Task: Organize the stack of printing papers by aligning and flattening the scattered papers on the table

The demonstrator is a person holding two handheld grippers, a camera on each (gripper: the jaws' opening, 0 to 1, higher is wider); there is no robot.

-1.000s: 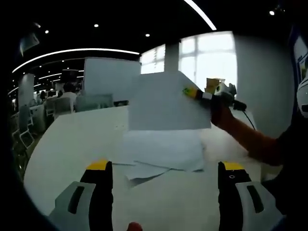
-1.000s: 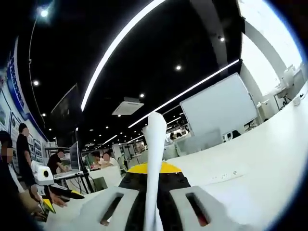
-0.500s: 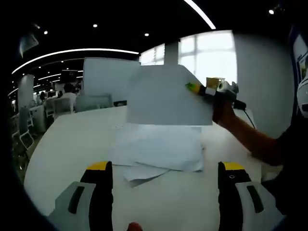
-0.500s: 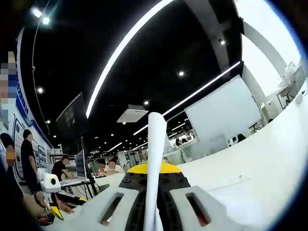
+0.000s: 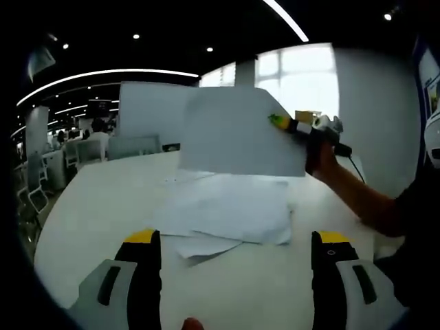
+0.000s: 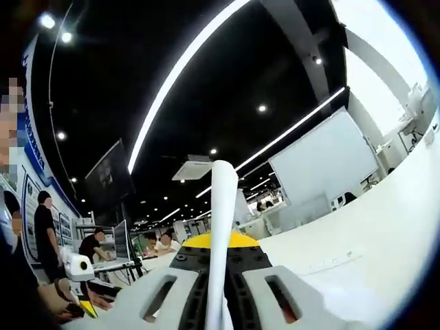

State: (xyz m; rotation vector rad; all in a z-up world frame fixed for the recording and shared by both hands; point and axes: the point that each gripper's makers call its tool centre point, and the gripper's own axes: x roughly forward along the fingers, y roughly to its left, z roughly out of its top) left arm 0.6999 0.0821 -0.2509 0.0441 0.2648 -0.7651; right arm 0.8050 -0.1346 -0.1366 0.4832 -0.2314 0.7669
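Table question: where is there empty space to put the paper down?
The table is bare left of the paper pile and in front of it, near the left gripper. The middle is crowded. The right gripper holds a sheet above it.

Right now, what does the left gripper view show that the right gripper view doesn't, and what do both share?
Left gripper view: the left gripper open and empty over the loose pile of papers on the table, and the held sheet face-on, lifted above the pile by the right gripper. Right gripper view: that sheet edge-on between shut jaws, plus people at a desk in the background. Both share the white table, the held sheet and the whiteboard.
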